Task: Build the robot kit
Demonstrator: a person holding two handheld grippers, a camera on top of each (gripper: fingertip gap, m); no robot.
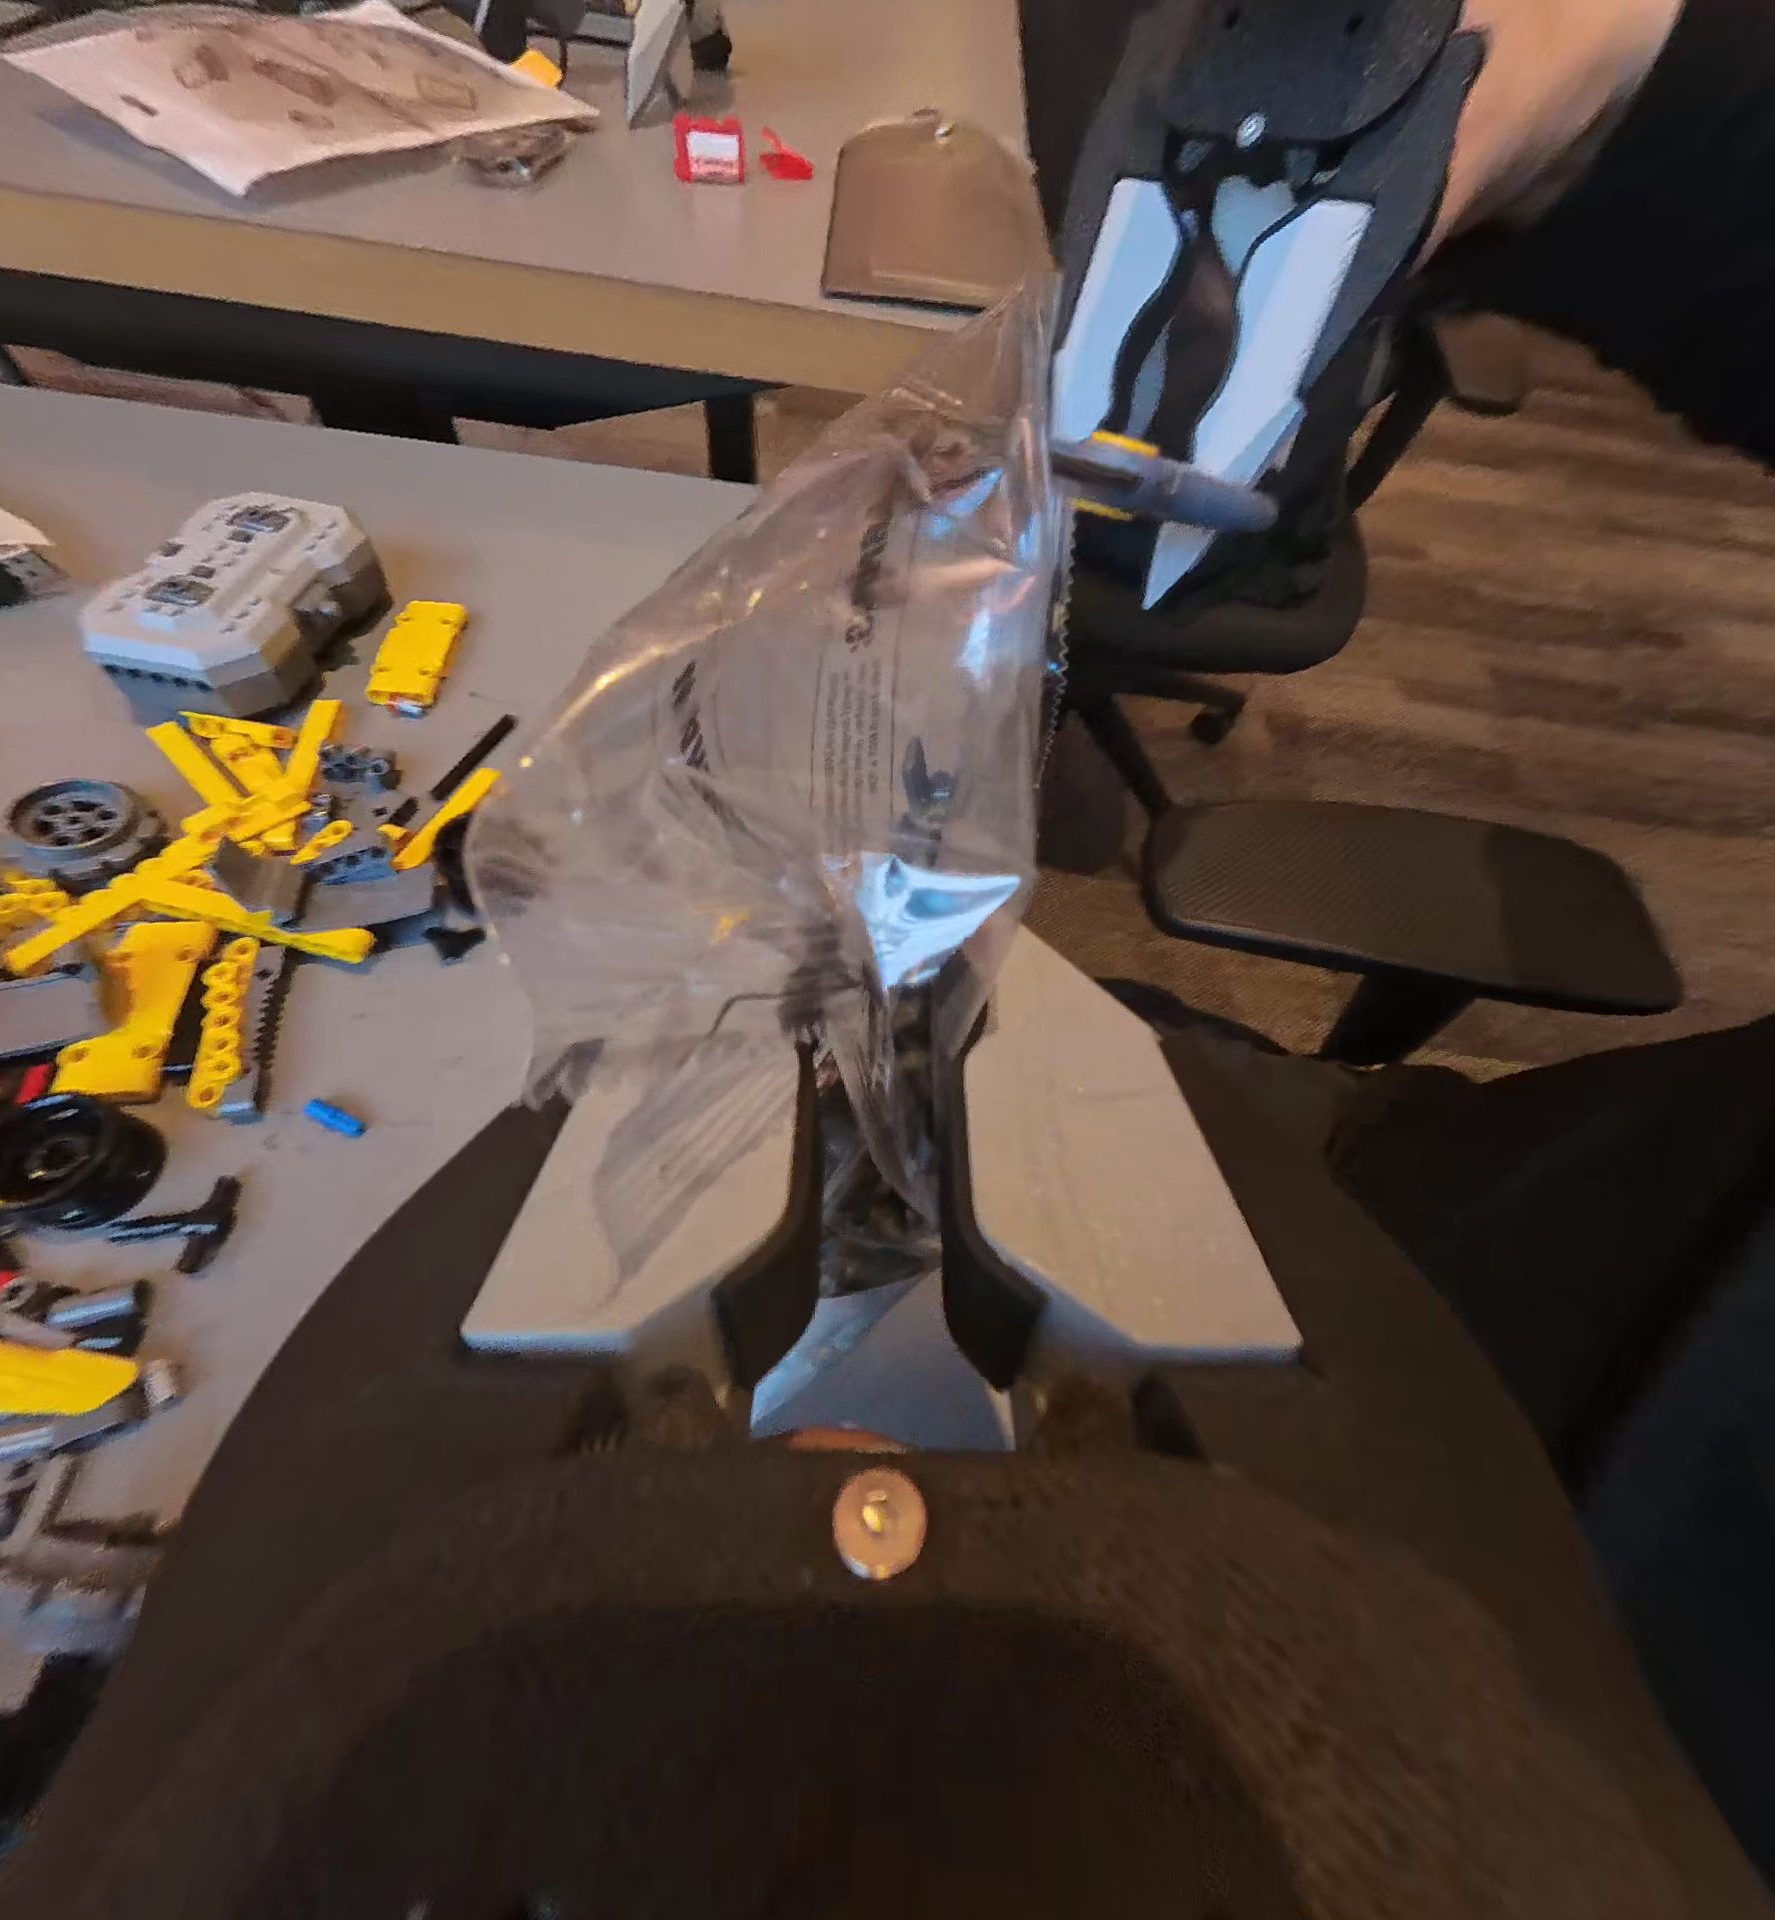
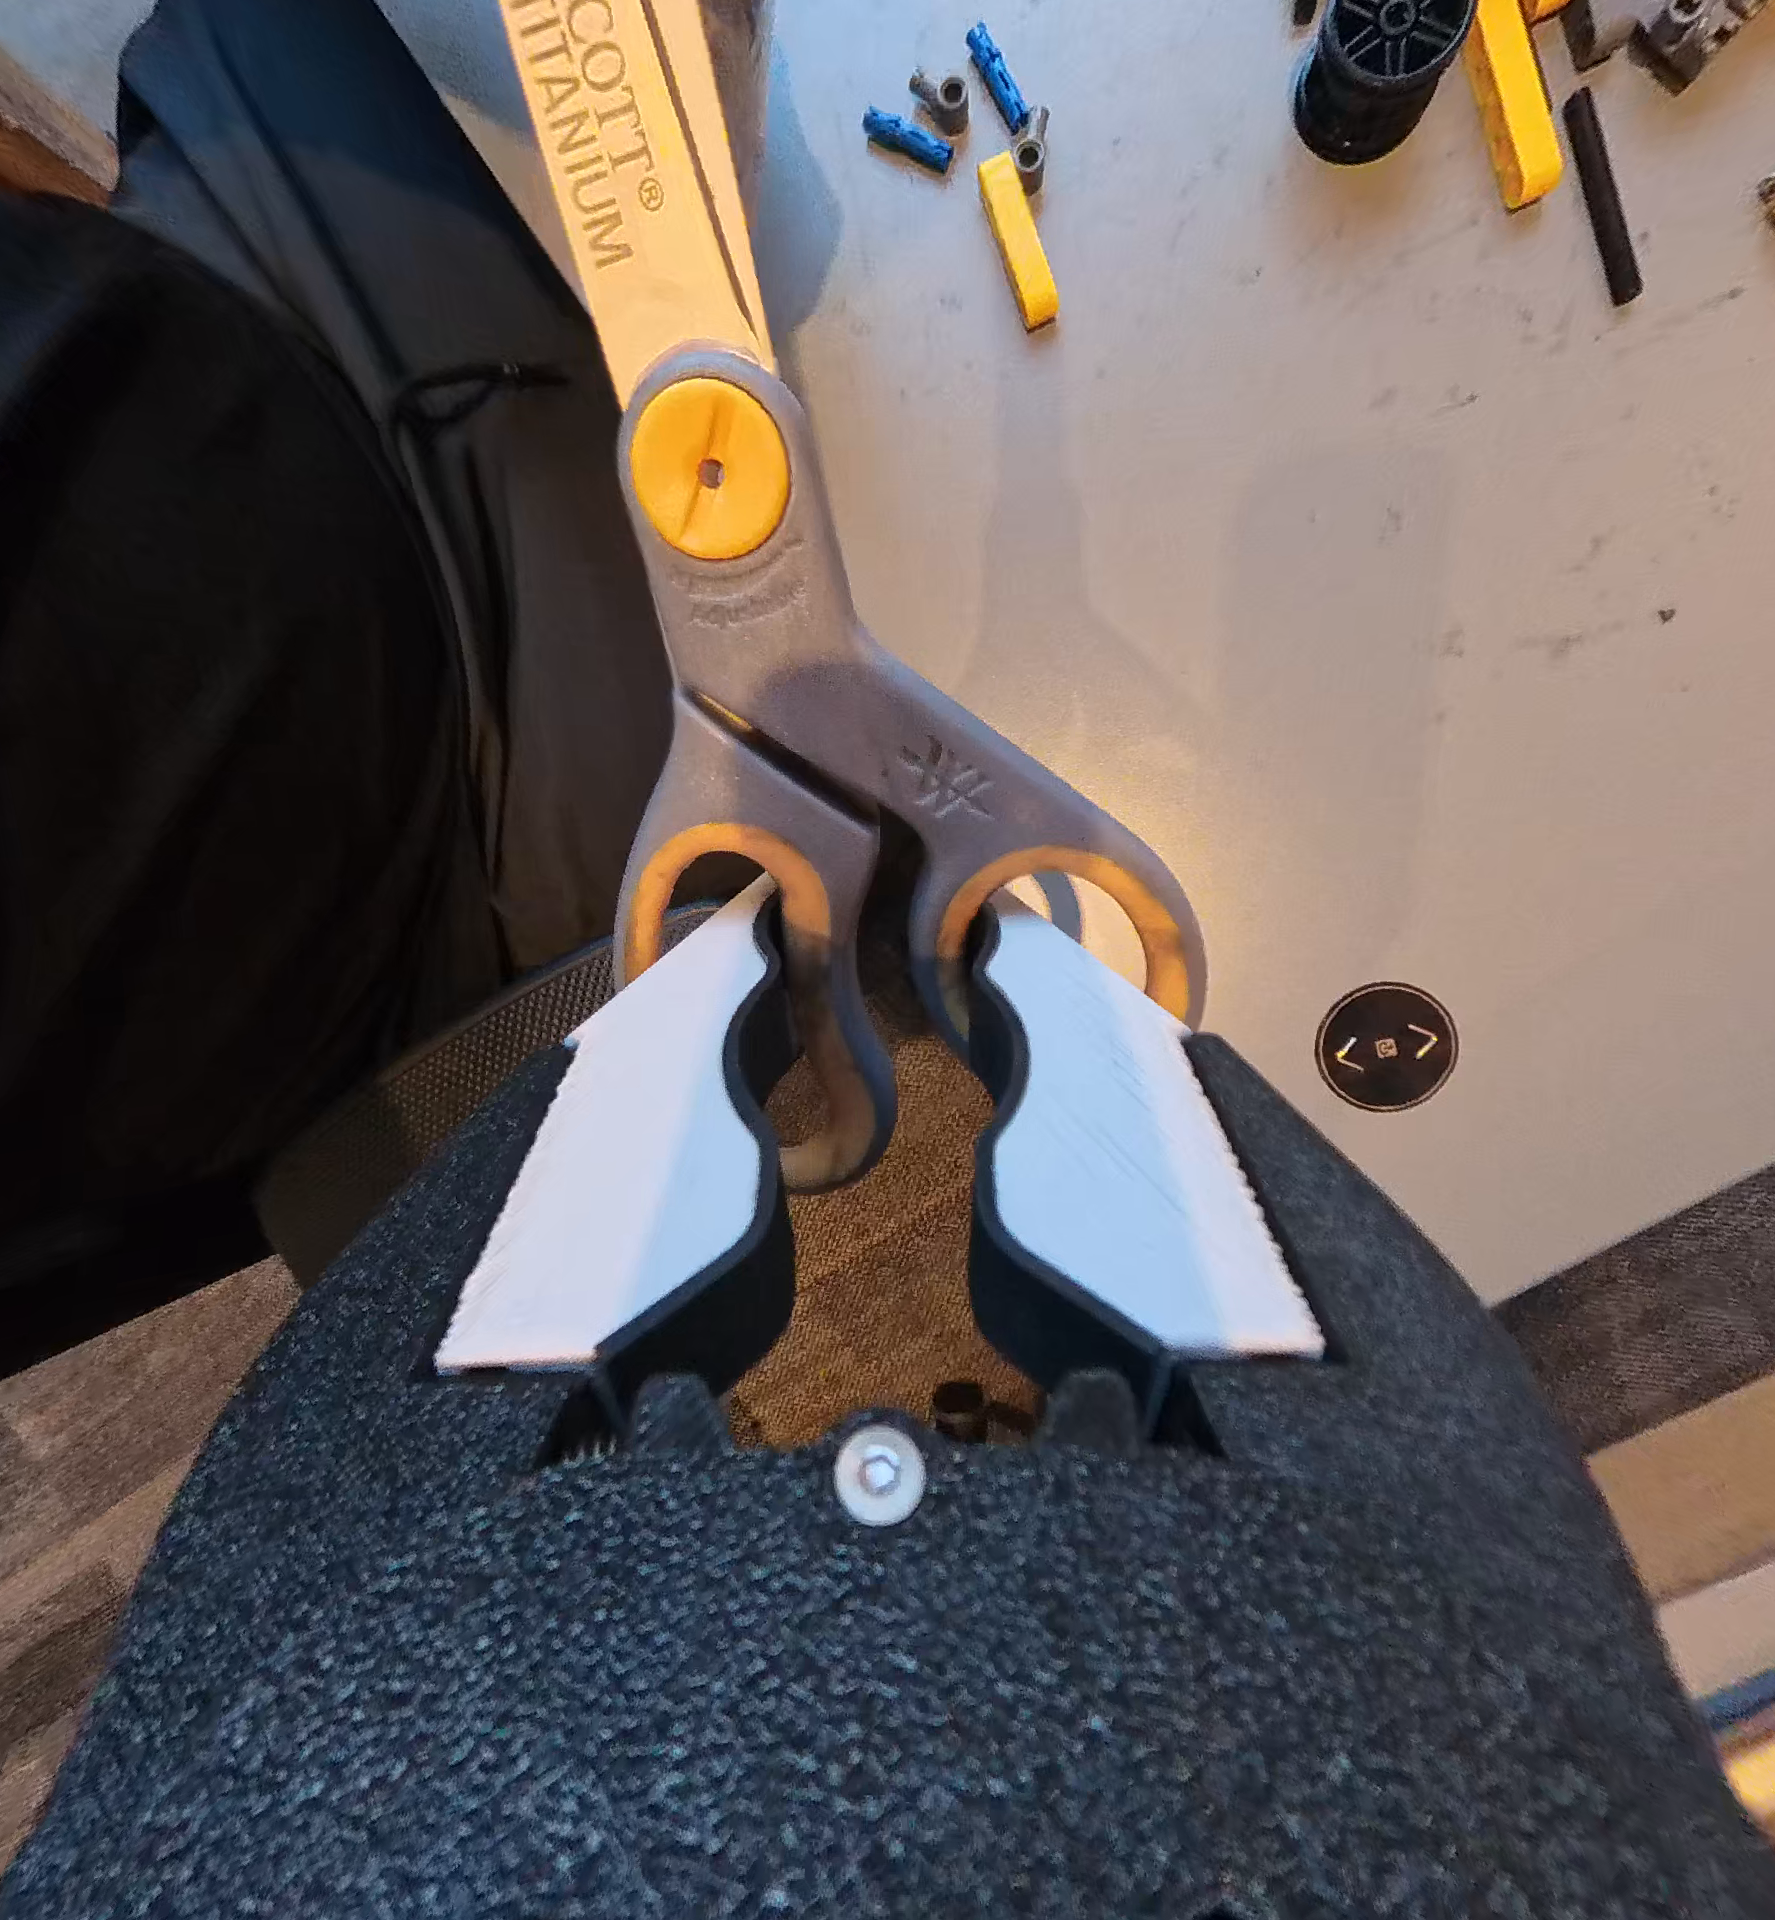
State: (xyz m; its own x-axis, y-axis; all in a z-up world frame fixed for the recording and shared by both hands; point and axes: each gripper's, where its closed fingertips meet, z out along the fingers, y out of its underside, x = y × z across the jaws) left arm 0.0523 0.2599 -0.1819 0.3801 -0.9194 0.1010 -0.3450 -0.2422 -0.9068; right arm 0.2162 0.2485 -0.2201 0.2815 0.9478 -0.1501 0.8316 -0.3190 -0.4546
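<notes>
A: The left tool (image 1: 878,1049) is pinching a clear plastic bag (image 1: 758,790) upright beside the table (image 1: 571,499).

B: The right tool (image 2: 878,914) is spreading inside the scissors (image 2: 748,582) loops; fingertips could be slipping out, dropping them.

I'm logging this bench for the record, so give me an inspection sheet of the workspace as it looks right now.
Surface: grey table, scuffed.
Things in hand: clear plastic bag; scissors, blades shut.
Clutter: yellow, grey and black building pieces, grey battery box, blue pins.
Grippers: left gripper shut on the bag; right gripper has its jaws through the scissor handle loops.
Cables: nothing seen.
Surroundings: second table with paper sheet, black office chair, carpet.
</notes>
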